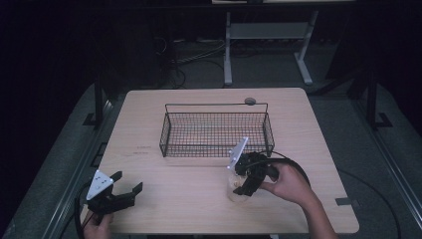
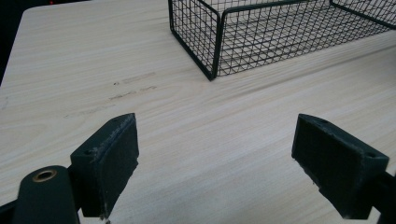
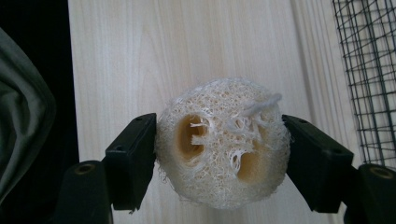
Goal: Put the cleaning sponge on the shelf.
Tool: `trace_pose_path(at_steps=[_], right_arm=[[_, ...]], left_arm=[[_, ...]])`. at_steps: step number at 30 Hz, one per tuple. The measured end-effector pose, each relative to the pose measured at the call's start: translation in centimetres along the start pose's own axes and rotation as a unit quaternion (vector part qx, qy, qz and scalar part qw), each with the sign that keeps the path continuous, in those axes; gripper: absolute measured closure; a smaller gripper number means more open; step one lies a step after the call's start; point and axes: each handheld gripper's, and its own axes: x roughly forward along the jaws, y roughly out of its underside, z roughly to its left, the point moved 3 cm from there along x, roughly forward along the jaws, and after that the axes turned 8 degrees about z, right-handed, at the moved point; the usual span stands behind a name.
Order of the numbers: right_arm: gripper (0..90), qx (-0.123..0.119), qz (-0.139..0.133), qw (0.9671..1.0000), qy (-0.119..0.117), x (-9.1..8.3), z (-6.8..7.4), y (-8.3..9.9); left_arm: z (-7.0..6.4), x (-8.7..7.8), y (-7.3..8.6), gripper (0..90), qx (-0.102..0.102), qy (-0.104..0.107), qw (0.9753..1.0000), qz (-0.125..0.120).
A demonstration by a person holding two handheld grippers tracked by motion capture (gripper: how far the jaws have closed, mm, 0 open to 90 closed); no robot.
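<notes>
Pale wood forms the tabletop [image 1: 199, 209] in the high view, and a black wire basket [image 1: 169, 130] stands near its middle, toward the far side. Through the mesh its floor looks bare. A small round grey object [image 1: 250, 101] sits at the basket's far rim; what it is cannot be told. At the near left corner the left hand-held gripper [image 1: 127, 184] rests low over the tabletop with its jaws spread apart, well away from the basket. Near the basket's front right corner a hand [image 1: 289, 182] holds the right hand-held gripper [image 1: 244, 186], pointed down at a pale loofah sponge [image 1: 234, 190] on the tabletop, outside the basket.

From the left gripper view, the two black jaws stand wide apart with bare wood between them. One corner of the basket [image 2: 215, 46] lies ahead, and nothing shows inside the part seen.

From the right gripper view, the jaws are clamped on the loofah sponge [image 3: 223, 142], one pad pressed to each side. Its fibrous face shows two hollow channels and a loose strand of string. Basket mesh [image 3: 369, 79] runs along the right edge, and grey cloth [image 3: 23, 116] sits at the left, beyond the tabletop's edge.
</notes>
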Motion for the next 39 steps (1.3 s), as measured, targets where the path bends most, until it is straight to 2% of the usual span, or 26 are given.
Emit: trace_pose_path(at_steps=[4,15,19,39], right_arm=[[28.8,-0.007,0.007,1.0000,0.001,-0.5,-0.2,-0.5],[28.8,-0.018,0.001,0.9998,-0.004,-2.1,-1.3,-1.7],[28.8,-0.020,-0.004,0.9996,-0.018,-2.3,-1.7,-2.0],[29.0,-0.007,-0.008,0.9997,-0.021,-4.5,-5.0,-3.4]], left_arm=[[0.0,0.0,0.0,13.9,0.000,0.000,1.0000,-0.001],[0.0,0.0,0.0,13.9,-0.001,-0.001,1.0000,-0.002],[0.0,0.0,0.0,13.9,0.001,0.000,1.0000,-0.001],[0.0,0.0,0.0,13.9,0.000,0.000,1.0000,-0.001]])
